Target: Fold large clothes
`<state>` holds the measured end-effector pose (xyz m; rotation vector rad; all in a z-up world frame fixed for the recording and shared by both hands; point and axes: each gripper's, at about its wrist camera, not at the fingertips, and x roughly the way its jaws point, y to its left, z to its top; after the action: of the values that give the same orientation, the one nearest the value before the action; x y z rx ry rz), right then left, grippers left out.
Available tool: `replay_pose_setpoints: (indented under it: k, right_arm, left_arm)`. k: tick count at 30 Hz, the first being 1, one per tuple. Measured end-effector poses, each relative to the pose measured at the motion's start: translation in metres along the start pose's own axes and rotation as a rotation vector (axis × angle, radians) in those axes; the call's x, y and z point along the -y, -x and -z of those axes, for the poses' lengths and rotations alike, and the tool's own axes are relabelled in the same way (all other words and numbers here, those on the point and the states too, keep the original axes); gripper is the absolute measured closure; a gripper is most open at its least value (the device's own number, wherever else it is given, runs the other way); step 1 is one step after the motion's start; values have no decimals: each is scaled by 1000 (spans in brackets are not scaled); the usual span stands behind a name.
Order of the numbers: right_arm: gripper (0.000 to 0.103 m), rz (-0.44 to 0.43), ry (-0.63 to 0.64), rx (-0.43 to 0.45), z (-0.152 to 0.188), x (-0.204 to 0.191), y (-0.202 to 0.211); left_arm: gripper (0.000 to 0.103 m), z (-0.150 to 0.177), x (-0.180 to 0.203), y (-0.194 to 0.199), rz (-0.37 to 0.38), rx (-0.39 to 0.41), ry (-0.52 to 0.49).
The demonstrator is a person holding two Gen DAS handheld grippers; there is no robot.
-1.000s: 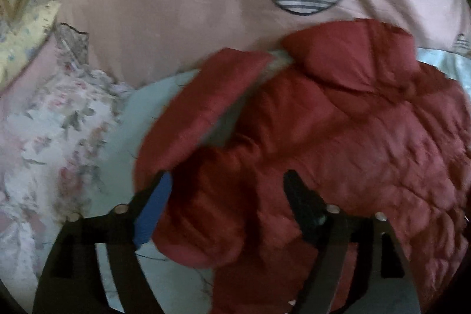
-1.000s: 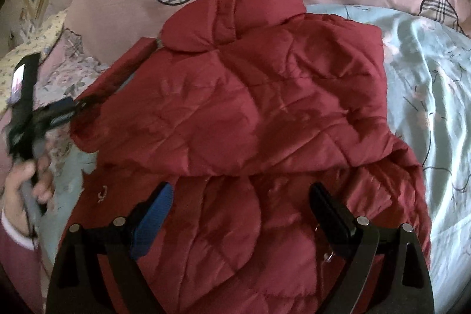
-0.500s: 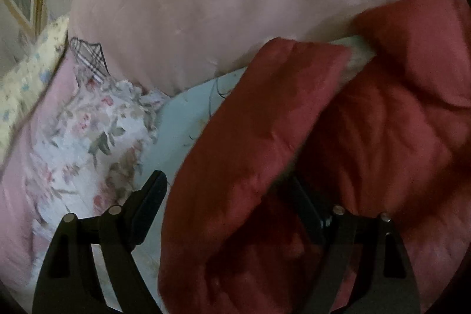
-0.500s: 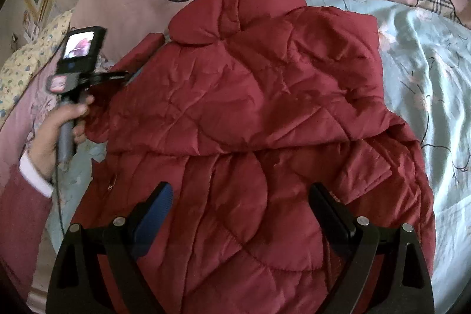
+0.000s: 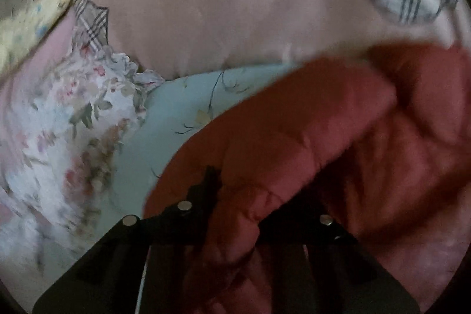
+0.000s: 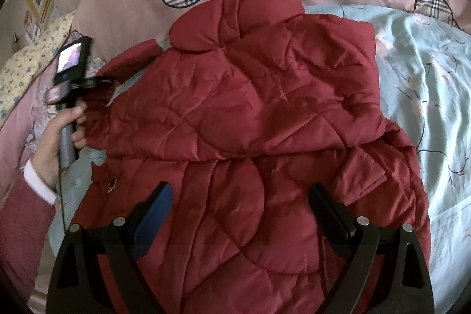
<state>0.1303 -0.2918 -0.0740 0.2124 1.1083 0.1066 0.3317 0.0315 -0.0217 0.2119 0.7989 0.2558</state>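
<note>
Jacket [image 6: 250, 122]: lies back-up on the blue sheet [image 6: 426, 78], sleeve [image 5: 294, 137] out at its left side. Half a second ago the left gripper [image 5: 232, 214] stood wide around that sleeve; it has now clamped onto it. Judged ready to fold inward. Right gripper [image 6: 241, 211] hovers spread wide over the hem, holding nothing.

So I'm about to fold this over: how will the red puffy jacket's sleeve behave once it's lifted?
The sleeve looks floppy: it bulges and bends where the left gripper pinches it. The quilted jacket seems puffy, so probably light, and a fold may spring back. Its smooth shell might slip.
</note>
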Motion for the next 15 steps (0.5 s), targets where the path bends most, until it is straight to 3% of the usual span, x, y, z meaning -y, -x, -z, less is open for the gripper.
replay_pose_setpoints:
  k: [3, 8, 15]
  right_arm:
    - [9, 5, -13, 1, -2, 3, 0]
    - [9, -22, -41, 3, -2, 6, 3]
    - [9, -22, -67, 5, -2, 14, 9]
  left_arm:
    - [91, 7, -10, 35, 148, 60, 70]
    - [91, 16, -8, 76, 317, 106, 130]
    - [91, 31, 26, 107, 551, 100, 155]
